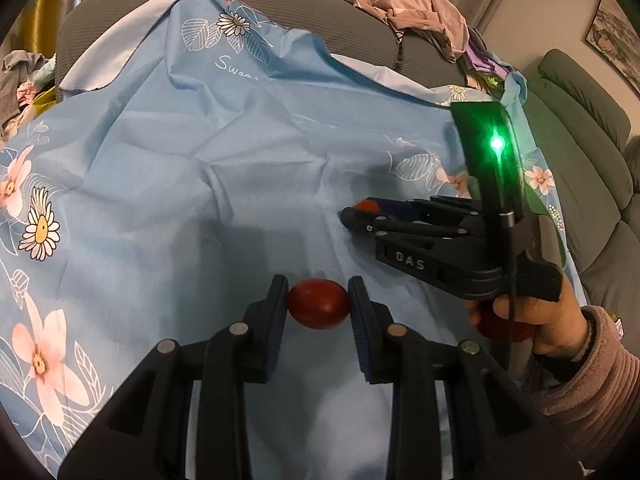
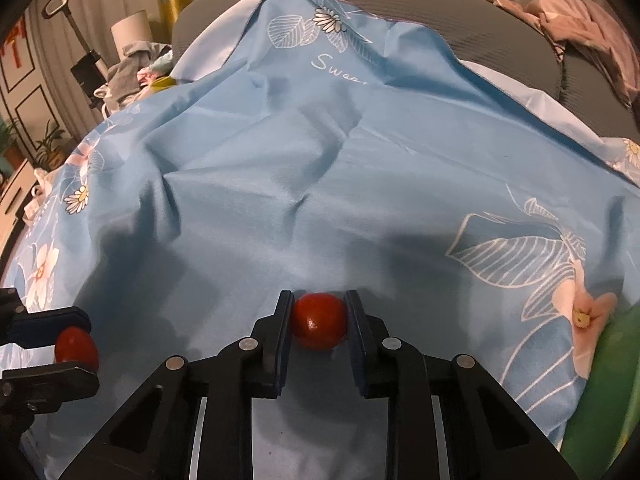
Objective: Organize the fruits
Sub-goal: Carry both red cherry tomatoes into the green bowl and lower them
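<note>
My left gripper [image 1: 319,306] is shut on a dark red oval fruit [image 1: 319,308], held just above the blue flowered cloth [image 1: 200,160]. My right gripper [image 2: 319,322] is shut on a second red round fruit [image 2: 319,321] over the same cloth [image 2: 320,184]. In the left wrist view the right gripper [image 1: 356,212] comes in from the right, with its red fruit [image 1: 366,205] peeking out at the tips. In the right wrist view the left gripper [image 2: 76,346] shows at the lower left edge, with its fruit [image 2: 76,351] between the jaws.
The cloth drapes over a grey sofa back [image 1: 280,4]. Pink clothes [image 1: 424,12] lie on the sofa top at the right. More clothes [image 2: 132,68] are piled at the left. A green sofa [image 1: 580,128] stands to the right. A hand in a pink sleeve [image 1: 560,332] holds the right gripper.
</note>
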Demonstrator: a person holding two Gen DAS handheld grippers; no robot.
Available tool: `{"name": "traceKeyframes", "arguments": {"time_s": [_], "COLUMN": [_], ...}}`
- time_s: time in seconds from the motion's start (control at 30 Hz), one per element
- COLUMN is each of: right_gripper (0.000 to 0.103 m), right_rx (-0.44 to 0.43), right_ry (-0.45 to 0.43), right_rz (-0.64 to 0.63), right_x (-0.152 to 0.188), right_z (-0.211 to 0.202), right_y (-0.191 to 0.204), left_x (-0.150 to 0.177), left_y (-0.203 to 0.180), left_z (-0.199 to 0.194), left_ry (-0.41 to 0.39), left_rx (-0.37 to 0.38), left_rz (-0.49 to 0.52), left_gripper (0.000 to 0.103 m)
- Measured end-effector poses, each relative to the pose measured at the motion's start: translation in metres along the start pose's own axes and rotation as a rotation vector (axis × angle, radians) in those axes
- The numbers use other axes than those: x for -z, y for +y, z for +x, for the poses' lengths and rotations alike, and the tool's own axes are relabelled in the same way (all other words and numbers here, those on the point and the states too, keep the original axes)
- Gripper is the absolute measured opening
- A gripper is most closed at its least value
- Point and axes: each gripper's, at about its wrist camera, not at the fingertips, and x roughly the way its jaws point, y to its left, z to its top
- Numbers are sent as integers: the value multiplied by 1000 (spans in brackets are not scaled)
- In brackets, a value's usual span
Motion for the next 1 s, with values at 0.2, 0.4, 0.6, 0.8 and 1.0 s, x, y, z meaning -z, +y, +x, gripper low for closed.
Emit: {"name": "traceKeyframes", "arguments": {"time_s": [0.2, 0.4, 0.6, 0.8, 1.0], "right_gripper": [27, 27, 27, 27, 27], "right_rx": [-33, -65, -94, -102, -102], "right_ry": [-22, -56, -78, -88, -109], "right_rz": [13, 4, 8, 33, 57], "right_x": [6, 20, 39, 58, 73], "right_z": [-29, -63, -92, -115, -138], "right_y": [5, 14, 19, 17, 10], "left_x": [3, 8, 14, 19, 22], "left_y": [-3, -18, -36, -58, -82], "left_z": [-8, -20, -30, -42, -48], "left_ry": [-4, -15, -19, -31, -40], "left_rx": [-19, -45, -67, -79, -92], "left_rz": [-5, 33, 67, 100, 142], "left_gripper": [31, 31, 31, 31, 31]}}
